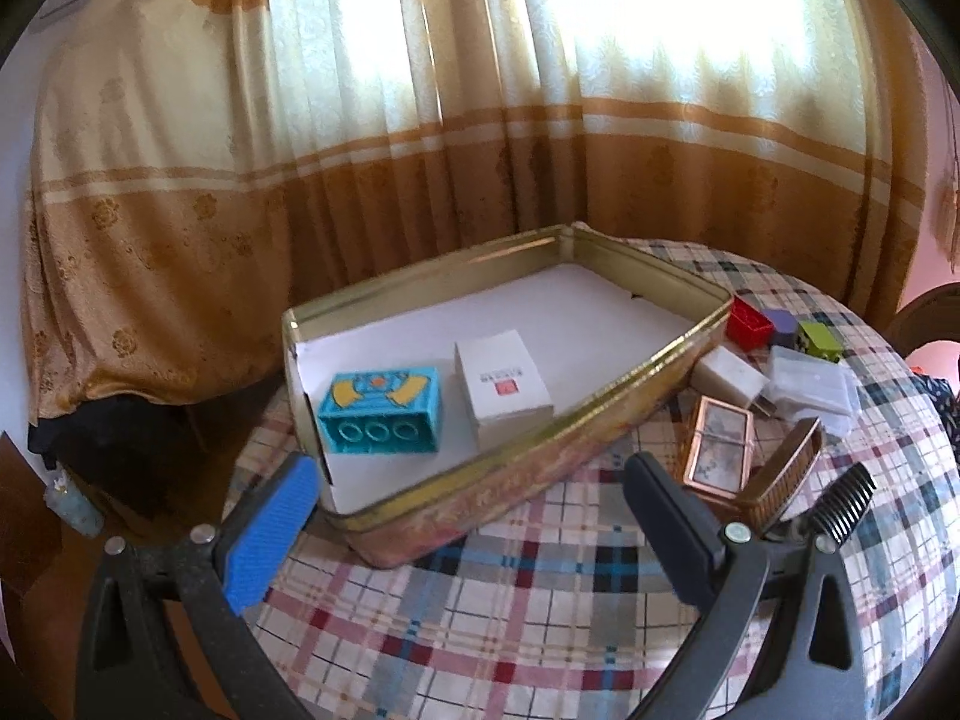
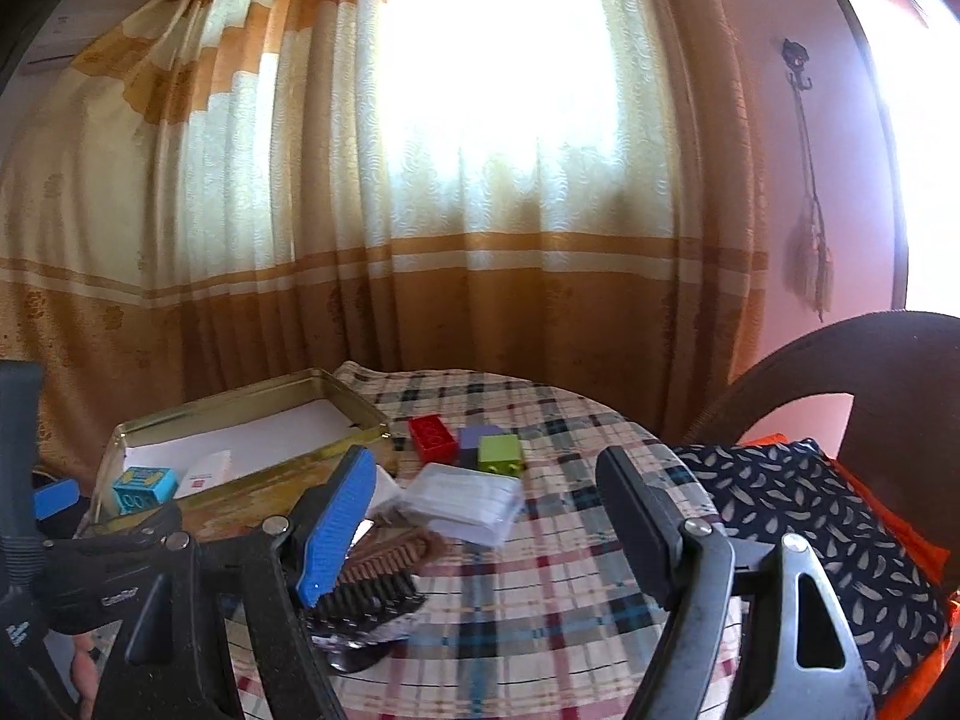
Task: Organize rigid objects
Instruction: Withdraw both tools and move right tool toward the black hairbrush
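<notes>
A gold tin box [image 1: 600, 402] stands on the plaid table, lined with white paper; it also shows in the right wrist view [image 2: 258, 402]. Inside lie a turquoise brick [image 1: 381, 414] and a white box [image 1: 501, 387]. To its right lie a red brick [image 1: 747, 321], purple block [image 1: 786, 324], green block [image 1: 819, 339], white charger [image 1: 729, 375], clear plastic case [image 1: 813, 387], copper-framed case [image 1: 717, 444] and a brush [image 1: 786, 474]. My left gripper [image 1: 474, 528] is open and empty before the tin. My right gripper [image 2: 486, 516] is open and empty near the clear case [image 2: 462, 501].
A plaid cloth [image 1: 510, 618] covers the round table. A tan curtain [image 1: 360, 150] hangs behind. In the right wrist view, a dark chair back [image 2: 870, 360] and a feather-print cushion [image 2: 810, 516] stand at the right.
</notes>
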Available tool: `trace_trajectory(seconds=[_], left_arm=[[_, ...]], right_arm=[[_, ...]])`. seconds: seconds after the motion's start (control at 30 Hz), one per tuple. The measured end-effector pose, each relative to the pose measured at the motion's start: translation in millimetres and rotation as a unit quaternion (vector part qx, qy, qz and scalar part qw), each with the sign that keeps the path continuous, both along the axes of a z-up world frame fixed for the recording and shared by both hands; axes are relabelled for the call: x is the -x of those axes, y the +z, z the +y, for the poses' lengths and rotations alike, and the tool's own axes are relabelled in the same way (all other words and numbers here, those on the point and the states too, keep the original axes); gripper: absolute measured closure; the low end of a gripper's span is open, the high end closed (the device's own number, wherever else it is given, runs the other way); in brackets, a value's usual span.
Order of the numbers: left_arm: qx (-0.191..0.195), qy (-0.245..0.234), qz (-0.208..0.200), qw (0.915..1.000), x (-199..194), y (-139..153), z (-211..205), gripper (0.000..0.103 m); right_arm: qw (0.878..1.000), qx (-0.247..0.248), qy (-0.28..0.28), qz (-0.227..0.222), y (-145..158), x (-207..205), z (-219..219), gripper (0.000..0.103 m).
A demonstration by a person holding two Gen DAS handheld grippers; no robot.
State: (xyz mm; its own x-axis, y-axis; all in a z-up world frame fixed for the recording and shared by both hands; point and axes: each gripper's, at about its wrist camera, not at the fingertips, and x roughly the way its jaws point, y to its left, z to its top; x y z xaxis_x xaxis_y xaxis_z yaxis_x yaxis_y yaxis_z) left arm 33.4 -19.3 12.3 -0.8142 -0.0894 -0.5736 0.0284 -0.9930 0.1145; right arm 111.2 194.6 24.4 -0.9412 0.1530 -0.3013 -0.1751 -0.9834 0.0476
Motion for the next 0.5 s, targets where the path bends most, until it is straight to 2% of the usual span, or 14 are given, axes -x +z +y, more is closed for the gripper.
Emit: trace_trajectory(seconds=[0.2,0.23,0.33,0.5], left_arm=[[-0.014,-0.022,-0.041,0.9988,-3.8,-16.3,8.0,0.000],[-0.001,-0.026,-0.052,0.9983,-5.5,-19.5,13.9,0.000],[0.047,-0.047,-0.025,0.9975,-17.6,-18.0,34.2,0.000],[0.073,-0.087,-0.017,0.9934,-28.7,-17.8,52.5,0.000]], right_arm=[[0.999,0.017,-0.015,-0.033,-9.5,4.1,19.8,0.025],[0.999,0.022,-0.014,-0.037,-10.6,4.2,21.3,0.025],[0.998,0.030,0.004,-0.062,-15.9,9.2,25.0,0.025],[0.992,0.052,0.054,-0.103,-29.4,13.7,21.3,0.025]])
